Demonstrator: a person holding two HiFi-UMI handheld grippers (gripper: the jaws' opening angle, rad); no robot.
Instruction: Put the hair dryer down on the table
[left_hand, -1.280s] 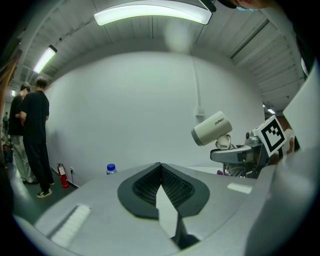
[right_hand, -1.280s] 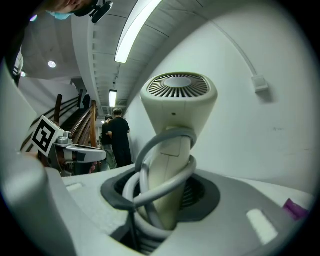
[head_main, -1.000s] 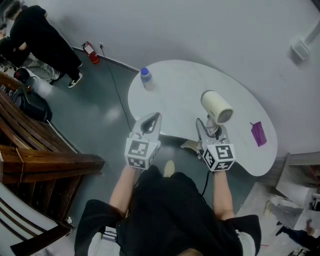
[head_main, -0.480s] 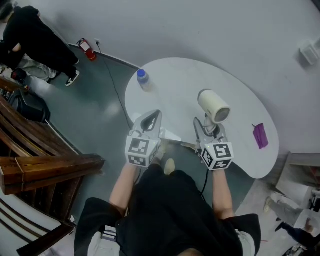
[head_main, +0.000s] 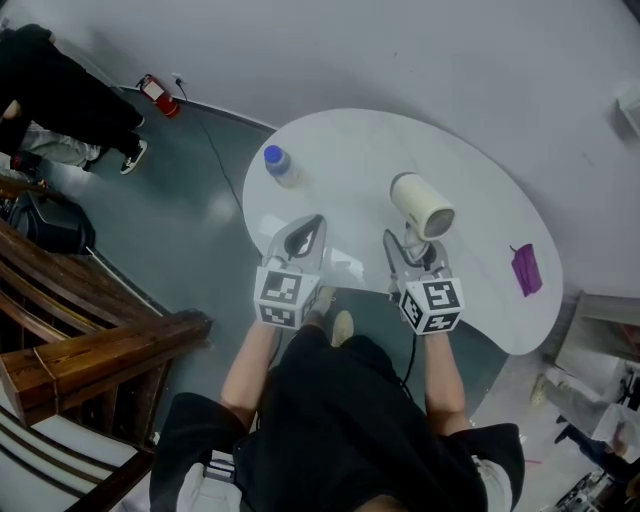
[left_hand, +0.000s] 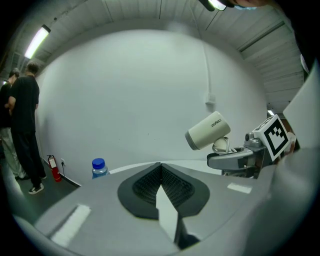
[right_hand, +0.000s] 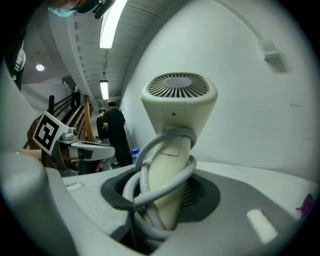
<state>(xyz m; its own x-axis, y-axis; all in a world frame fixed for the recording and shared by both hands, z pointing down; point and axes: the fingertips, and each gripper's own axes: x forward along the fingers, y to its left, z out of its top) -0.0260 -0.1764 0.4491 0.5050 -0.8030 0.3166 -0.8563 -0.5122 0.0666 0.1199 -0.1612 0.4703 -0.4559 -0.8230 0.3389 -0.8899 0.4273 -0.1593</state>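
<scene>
At the far left a person in dark clothes stands on the grey floor, with a red fire extinguisher by the wall. Further right begins the white bench, smooth and rounded in outline. A clear water bottle with a blue cap stands near its left edge.

The left claw hangs over the near edge of the bench. Its black ribbed pads meet along one line, and nothing is caught between them.

Just beside it, the right claw is clamped on the handle of the hair dryer, so the right hand does the work here. The handle's long axis rises straight out of the jaws. The stubby round barrel sits crosswise on top, over the middle of the bench and seemingly clear of it. The bare surface lies below and ahead of the dryer, so the coming move is probably a plain lowering or a tip onto its side.

The body is matte cream plastic, with a slotted round grille at the back. A smooth grey cord is looped around the handle inside the grip and could snag on release.

Near the bench's right end lies a small purple thing, well apart.
</scene>
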